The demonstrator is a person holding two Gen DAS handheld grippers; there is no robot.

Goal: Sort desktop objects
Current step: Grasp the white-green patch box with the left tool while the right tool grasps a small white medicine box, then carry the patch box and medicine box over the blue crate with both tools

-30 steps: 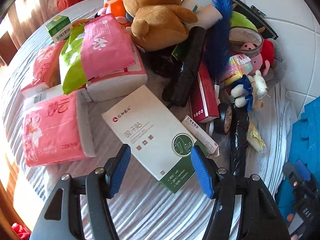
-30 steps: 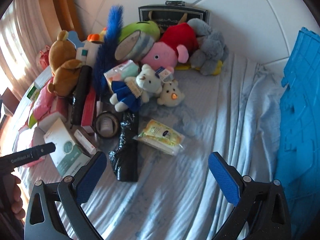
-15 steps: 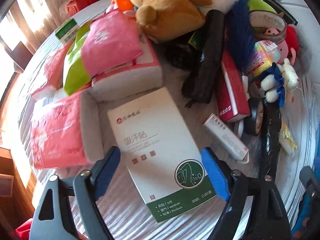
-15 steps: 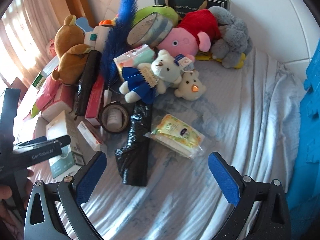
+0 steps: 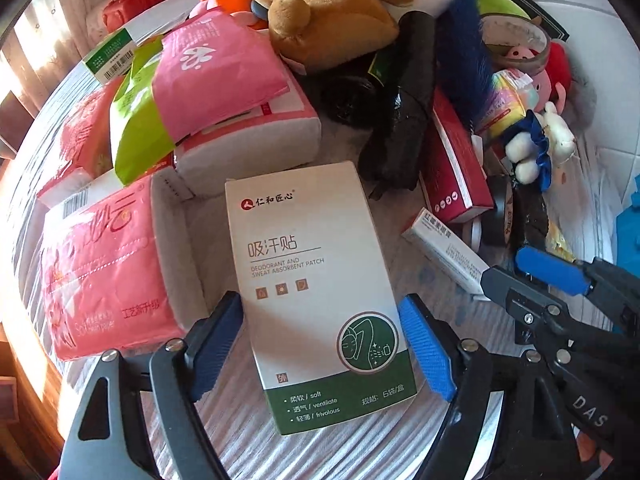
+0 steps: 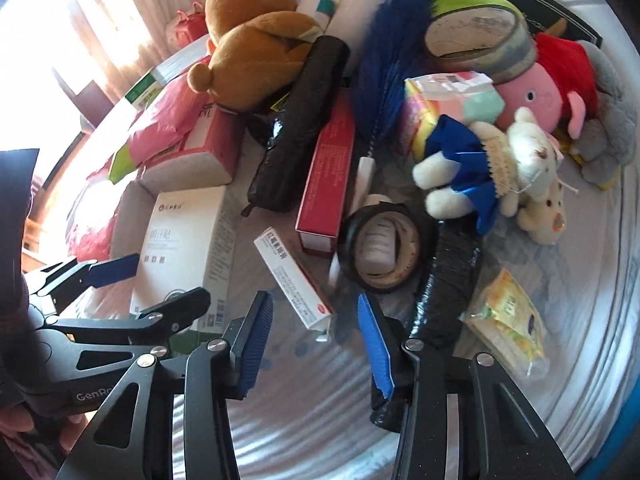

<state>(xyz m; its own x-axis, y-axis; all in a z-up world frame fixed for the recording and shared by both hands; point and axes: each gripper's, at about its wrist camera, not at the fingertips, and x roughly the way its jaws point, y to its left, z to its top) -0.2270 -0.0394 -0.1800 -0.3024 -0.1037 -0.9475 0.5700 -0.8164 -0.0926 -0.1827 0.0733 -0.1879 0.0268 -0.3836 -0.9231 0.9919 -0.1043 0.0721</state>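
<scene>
Two grippers | left gripper closing astride sweat-patch box, untouched; light stiff card, grip long edges | right gripper closing around slim ointment carton, crushable

Striped bedsheet, blue foam mat, white tiled wall, sunlit curtain

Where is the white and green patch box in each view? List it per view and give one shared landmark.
Left wrist view: the patch box lies centre, between the left hand-held gripper pads, jaws closing.
Right wrist view: the box lies lower left.
Shared landmark: the brown plush bear, at the top of each view.
</scene>
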